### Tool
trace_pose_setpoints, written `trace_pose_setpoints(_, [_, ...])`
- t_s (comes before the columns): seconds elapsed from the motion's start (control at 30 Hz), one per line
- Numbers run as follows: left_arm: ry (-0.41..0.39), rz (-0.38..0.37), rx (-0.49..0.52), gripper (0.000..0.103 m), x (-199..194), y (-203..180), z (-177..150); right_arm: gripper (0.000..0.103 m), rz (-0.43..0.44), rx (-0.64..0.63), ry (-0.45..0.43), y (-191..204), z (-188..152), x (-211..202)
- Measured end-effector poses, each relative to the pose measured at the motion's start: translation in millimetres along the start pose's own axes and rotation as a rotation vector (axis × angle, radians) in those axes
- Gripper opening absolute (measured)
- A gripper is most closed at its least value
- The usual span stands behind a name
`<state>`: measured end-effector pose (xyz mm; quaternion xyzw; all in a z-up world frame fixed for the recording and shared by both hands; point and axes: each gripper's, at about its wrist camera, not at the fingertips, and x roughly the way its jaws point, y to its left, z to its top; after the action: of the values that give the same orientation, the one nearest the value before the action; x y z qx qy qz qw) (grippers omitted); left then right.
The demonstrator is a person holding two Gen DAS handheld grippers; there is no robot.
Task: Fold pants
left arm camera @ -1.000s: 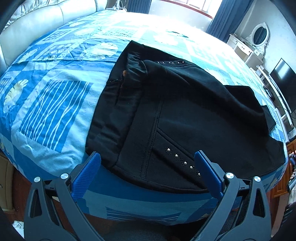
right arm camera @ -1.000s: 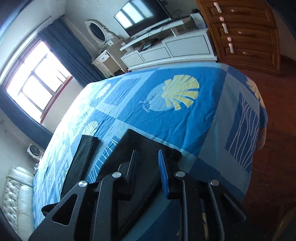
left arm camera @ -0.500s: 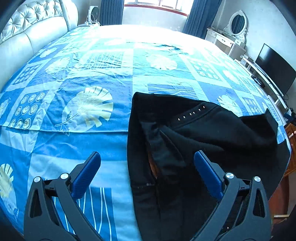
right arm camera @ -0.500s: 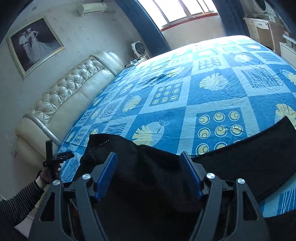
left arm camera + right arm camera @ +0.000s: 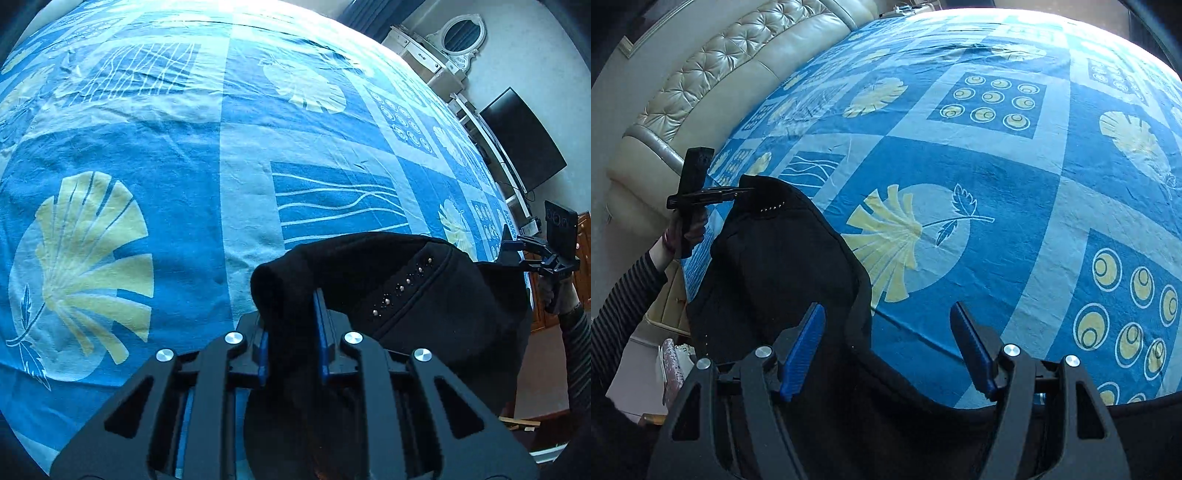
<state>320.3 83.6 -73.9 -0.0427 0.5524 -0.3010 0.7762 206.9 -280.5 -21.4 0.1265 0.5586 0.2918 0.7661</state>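
Note:
Black pants (image 5: 417, 295) with a row of metal studs lie at the near edge of the blue patterned bed (image 5: 155, 155). My left gripper (image 5: 290, 314) is closing, and its blue pads pinch a bunched fold of the pants' waist. In the right wrist view the pants (image 5: 783, 266) stretch away to the left. My right gripper (image 5: 886, 306) stands open low over their near edge, with the hem between the pads but not pressed. Each gripper shows in the other's view: the right gripper (image 5: 511, 245) at far right, the left gripper (image 5: 735, 191) at the pants' far corner.
A padded cream headboard (image 5: 738, 66) runs along the bed's far left side. A white dresser with an oval mirror (image 5: 443, 48) and a dark TV (image 5: 524, 140) stand beyond the bed. A striped sleeve (image 5: 624, 288) reaches in at the left.
My left gripper moved in onto the pants' waist and shut on a fold of it. My right gripper swung round to the pants' near edge and opened wider than a second ago.

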Motion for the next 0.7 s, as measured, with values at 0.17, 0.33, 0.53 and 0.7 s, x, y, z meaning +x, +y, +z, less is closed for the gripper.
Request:
trace_pose_setpoints(0.17, [-0.012,-0.008,0.0,0.007,-7,0,2,0.07,0.029,-0.009,0.1,8,1,15])
trace_pose_setpoints(0.33, [-0.01,0.013,0.002,0.007,-14,-2,4,0.027,-0.062,-0.02,0.215,12,6,31])
trace_pose_setpoints(0.53, [-0.075,0.008,0.018,0.006,-43,-16,4,0.01,-0.175,-0.123,0.068,47,-3,-11])
trace_pose_setpoints(0.7, [-0.154,-0.03,0.037,0.006,-94,-33,-17,0.01,-0.284,-0.235,-0.061,99,-43,-51])
